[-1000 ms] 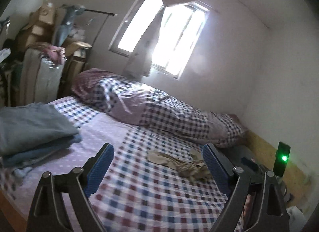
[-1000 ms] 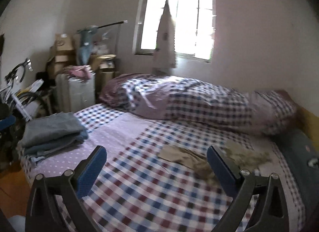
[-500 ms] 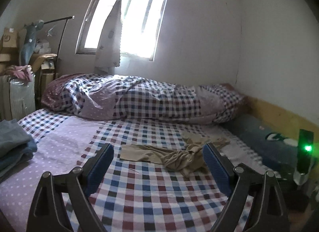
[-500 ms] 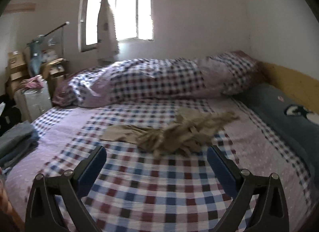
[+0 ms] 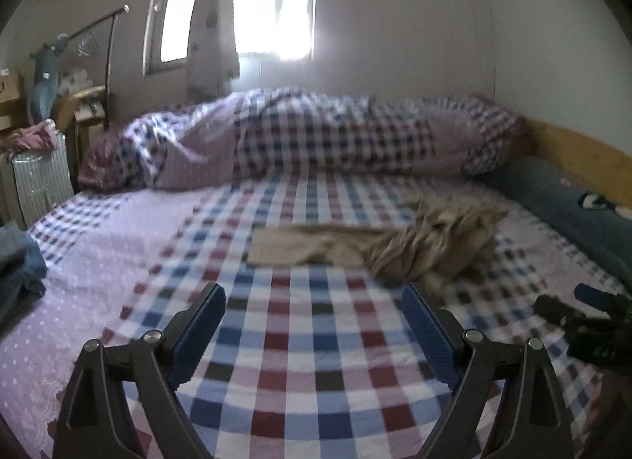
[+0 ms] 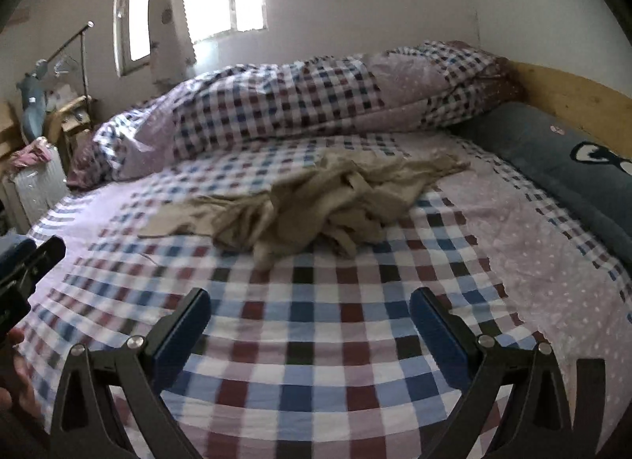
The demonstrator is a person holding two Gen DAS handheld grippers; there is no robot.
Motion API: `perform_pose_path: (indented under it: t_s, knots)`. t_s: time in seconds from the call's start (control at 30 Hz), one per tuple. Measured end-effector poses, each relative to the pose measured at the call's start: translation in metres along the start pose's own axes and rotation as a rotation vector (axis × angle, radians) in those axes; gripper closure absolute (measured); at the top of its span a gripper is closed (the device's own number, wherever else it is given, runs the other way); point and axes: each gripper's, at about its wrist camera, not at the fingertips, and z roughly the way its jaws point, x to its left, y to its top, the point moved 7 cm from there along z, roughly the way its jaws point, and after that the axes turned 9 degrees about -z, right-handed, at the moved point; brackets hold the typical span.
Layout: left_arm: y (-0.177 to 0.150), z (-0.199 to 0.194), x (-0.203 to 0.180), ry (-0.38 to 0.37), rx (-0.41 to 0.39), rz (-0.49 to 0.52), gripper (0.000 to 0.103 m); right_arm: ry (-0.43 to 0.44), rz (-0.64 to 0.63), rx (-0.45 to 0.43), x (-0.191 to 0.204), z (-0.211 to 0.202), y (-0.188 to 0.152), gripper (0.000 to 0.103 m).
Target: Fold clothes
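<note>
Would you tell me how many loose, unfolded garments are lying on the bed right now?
1: a crumpled beige garment lies mid-bed on the checked sheet, ahead of both open grippers, left and right. It may be more than one piece bunched together; the heap hides that.

Both views have swung toward the crumpled beige garment [image 6: 316,202], now nearer, each hand-held gripper entering the other's frame.

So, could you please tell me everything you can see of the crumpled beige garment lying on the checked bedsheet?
The crumpled beige garment looks like thin, soft fabric. It lies unfolded on the checked bedsheet, bunched into a wrinkled heap at its middle, with one flatter part stretched out toward the left and another trailing toward the dark blue pillow. Only the sheet touches it; the open left gripper and right gripper are short of it.
</note>
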Motion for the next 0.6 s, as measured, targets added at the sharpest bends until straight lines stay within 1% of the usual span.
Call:
perform_pose_path:
  t_s: [0.07,0.2,0.3,0.43,0.6]
  knots:
    - [-0.008,0.007,0.000,0.008,0.026,0.011,0.010,-0.007,0.003,0.024,-0.003,0.011,-0.009,0.000]
    - [-0.018,0.013,0.003,0.012,0.061,-0.021,0.010,-0.018,-0.010,0.066,-0.001,0.028,-0.024,0.000]
    - [-0.023,0.016,0.002,0.008,0.082,-0.032,0.010,0.002,-0.016,0.073,0.008,0.031,-0.029,0.000]
    - [-0.026,0.019,0.004,0.010,0.094,-0.028,0.010,0.011,-0.077,0.070,0.028,0.031,-0.030,0.000]
    - [-0.028,0.023,0.006,0.017,0.106,-0.022,0.010,0.017,-0.081,0.079,0.036,0.035,-0.030,0.000]
